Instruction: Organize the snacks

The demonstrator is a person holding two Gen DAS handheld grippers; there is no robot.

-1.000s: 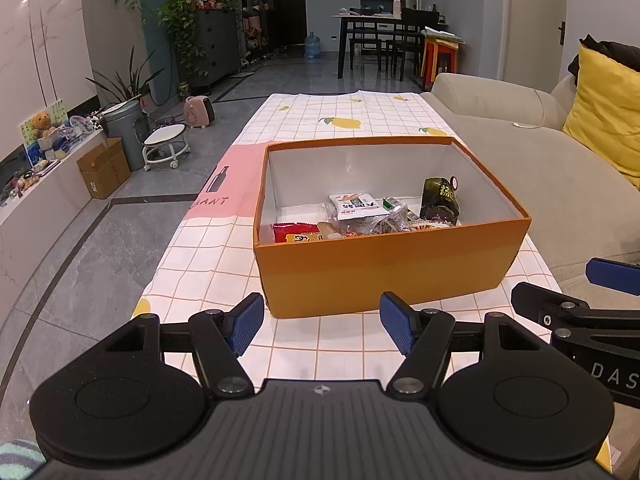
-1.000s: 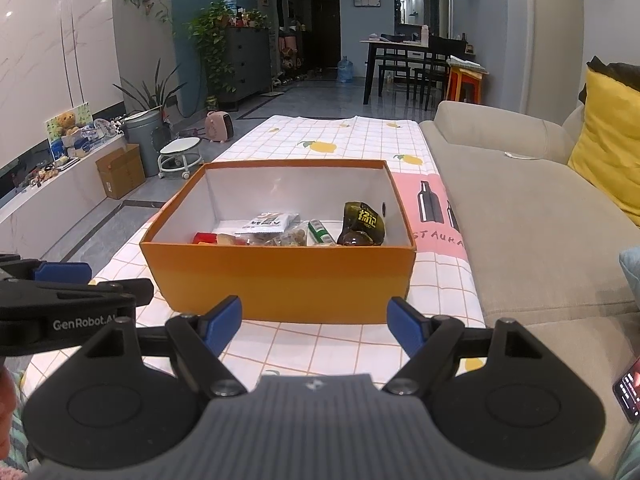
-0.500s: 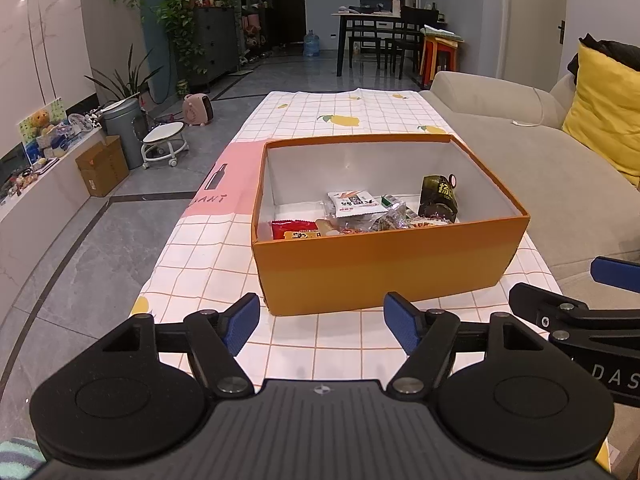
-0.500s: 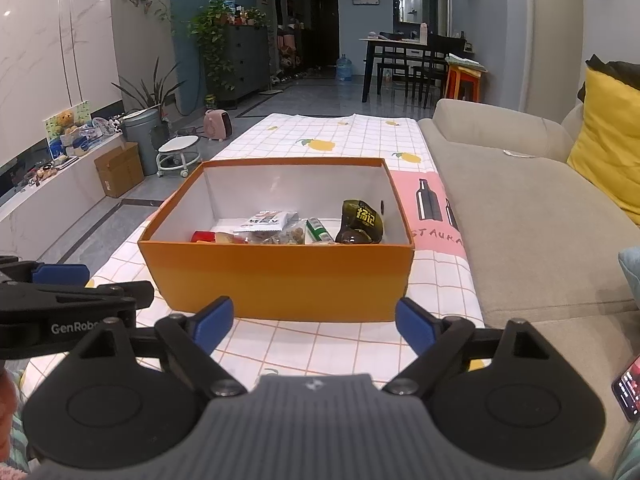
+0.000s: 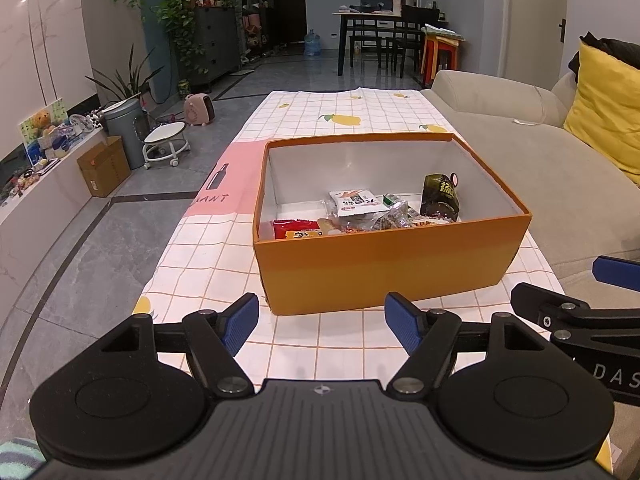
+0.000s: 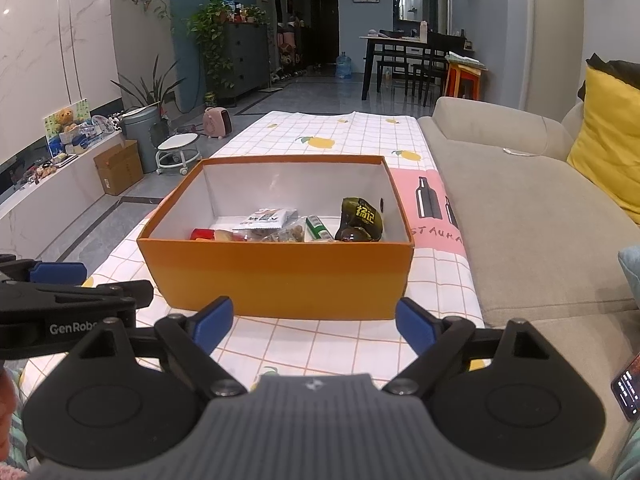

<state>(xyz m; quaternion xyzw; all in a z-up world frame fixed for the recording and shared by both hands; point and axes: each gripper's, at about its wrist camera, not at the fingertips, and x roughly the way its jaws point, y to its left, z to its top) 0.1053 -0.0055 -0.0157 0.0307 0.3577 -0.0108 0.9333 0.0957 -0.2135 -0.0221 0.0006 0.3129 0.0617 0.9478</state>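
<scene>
Right tongs (image 6: 310,324) widened; left tongs (image 5: 322,322) wide, both empty.

One open orange cardboard box (image 5: 384,264) sits mid-frame. Inside it lie one dark green pouch (image 5: 440,196), one white printed packet (image 5: 356,202), one red wrapper (image 5: 294,227) and one green-and-white stick pack (image 6: 318,230); the remaining clear-wrapped snacks overlap, so they cannot be counted.

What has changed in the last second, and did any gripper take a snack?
The right gripper opened a little wider; neither it nor the left gripper took hold of anything. Both stay short of the orange box, which has not moved on the tablecloth, with the snacks inside as before.
</scene>
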